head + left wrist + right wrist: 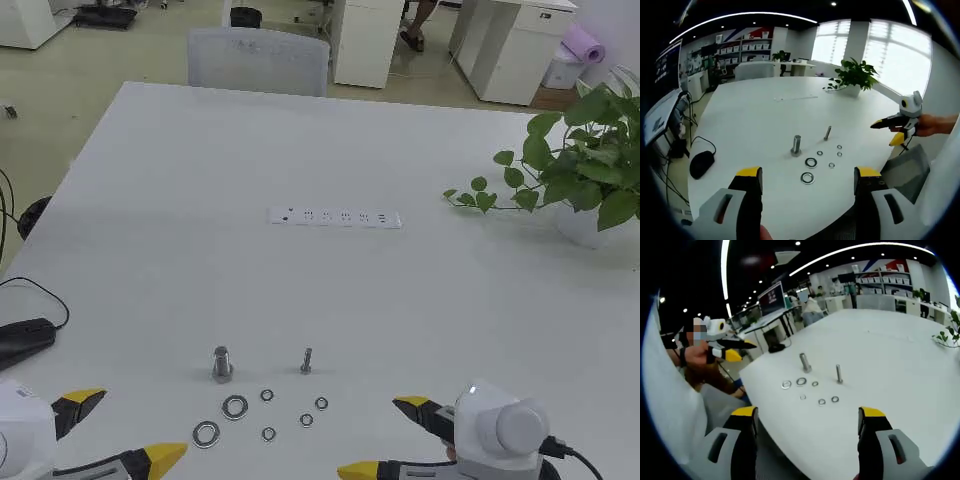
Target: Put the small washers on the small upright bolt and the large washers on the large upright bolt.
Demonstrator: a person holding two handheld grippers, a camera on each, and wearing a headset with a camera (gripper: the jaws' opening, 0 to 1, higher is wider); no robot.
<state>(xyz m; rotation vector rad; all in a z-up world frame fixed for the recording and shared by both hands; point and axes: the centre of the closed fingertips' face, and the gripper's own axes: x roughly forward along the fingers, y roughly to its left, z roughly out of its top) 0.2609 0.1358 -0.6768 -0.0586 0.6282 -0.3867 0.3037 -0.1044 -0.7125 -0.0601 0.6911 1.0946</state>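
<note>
Table (300, 150): white and wide, and it carries all the task parts. The head view's bottom edge cuts off its near edge.
Chair (258, 60): grey, behind the far edge of the table, which hides its lower part.
Plant (590, 170): green, in a white pot at the far right of the table, well apart from the bolts. The right edge of the head view cuts it.
Left gripper (135, 425): low left in the head view, jaws wide apart and empty, just beside the washers. Its body is cut off at the corner.
Right gripper (372, 435): low right in the head view, jaws also spread and empty, with bare table between it and the washers. Its lower jaw is partly cut off.
Strip (335, 217): white power strip lying flat at the middle of the table, far behind the bolts.
Mouse (22, 340): dark, at the left edge, half out of the head view, with a thin cable looping behind it.
Big bolt (222, 364): upright, head down on the table, shaft bare.
Small bolt (306, 361): upright, to the right of the big bolt, shaft bare.
Big washers (235, 407): two, flat on the table, in front of the big bolt.
Small washers (306, 420): four, flat and scattered in front of the small bolt. They are too small to tell more.
</note>
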